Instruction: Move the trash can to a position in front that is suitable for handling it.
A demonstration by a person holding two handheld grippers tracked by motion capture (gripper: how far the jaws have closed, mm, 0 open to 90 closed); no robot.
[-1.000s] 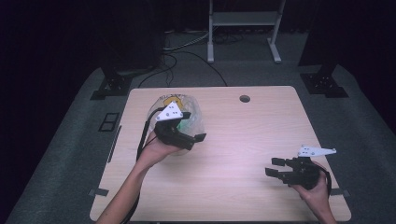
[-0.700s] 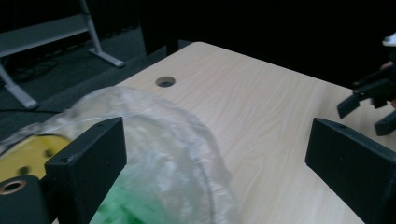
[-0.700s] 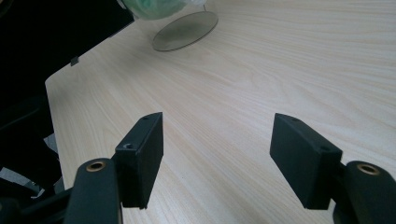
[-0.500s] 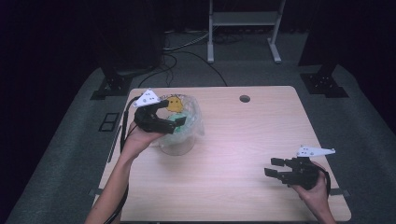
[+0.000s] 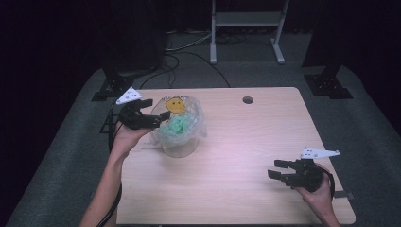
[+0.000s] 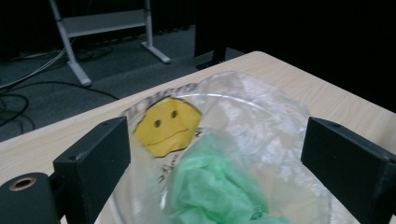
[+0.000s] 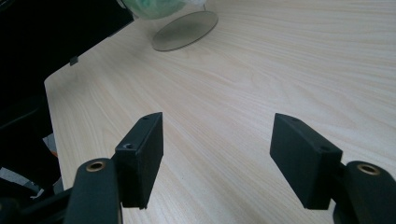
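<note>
Jaws of the left gripper (image 5: 158, 113) are spreading wide around the clear plastic bag (image 5: 182, 127), lining up a grab; right gripper (image 5: 279, 171) is waiting released.

No words or numbers could be read — the clear bag (image 6: 261, 140) bore a yellow smiley face (image 6: 167, 127), with illegible dark print just beneath it.

One table (image 5: 227, 189); one clear plastic bag (image 5: 189, 124) on it, one yellow smiley face (image 5: 175, 105) on bag, one green crumpled wad (image 5: 178, 125) inside; one round clear base (image 5: 179, 150) under bag; one small dark hole (image 5: 247, 100) in tabletop; two grippers: left gripper (image 5: 152, 111), right gripper (image 5: 278, 169); two white three-cornered plates, one per gripper; one metal stand (image 5: 246, 28) on floor behind table
</note>
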